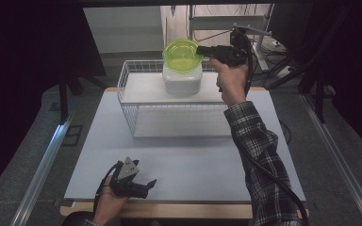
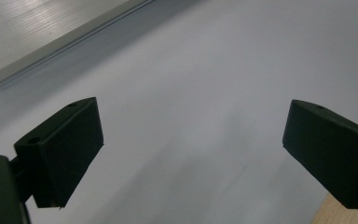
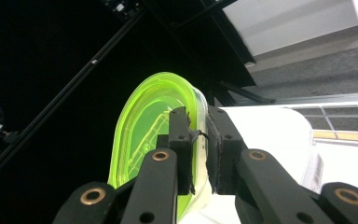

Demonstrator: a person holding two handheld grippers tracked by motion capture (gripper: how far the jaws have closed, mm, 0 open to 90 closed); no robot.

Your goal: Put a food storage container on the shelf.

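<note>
A translucent green lid point(image 1: 182, 54) hovers just above a white container point(image 1: 182, 79) that stands on the top shelf of a white wire rack point(image 1: 132, 80). My right gripper point(image 1: 201, 50) is shut on the lid's right rim. In the right gripper view the two jaws pinch the edge of the green lid point(image 3: 144, 126), with the white container point(image 3: 270, 135) beside it. My left gripper point(image 1: 150, 185) rests low near the table's front left edge. In the left gripper view its jaws stand wide apart over the bare white tabletop point(image 2: 205, 93), so my left gripper point(image 2: 191, 149) is open and empty.
The white table top point(image 1: 184, 165) stretches in front of the rack. An aluminium rail point(image 1: 42, 165) runs along the left side and another rail point(image 1: 339, 160) along the right. Shelving and cables stand behind the rack at the back right.
</note>
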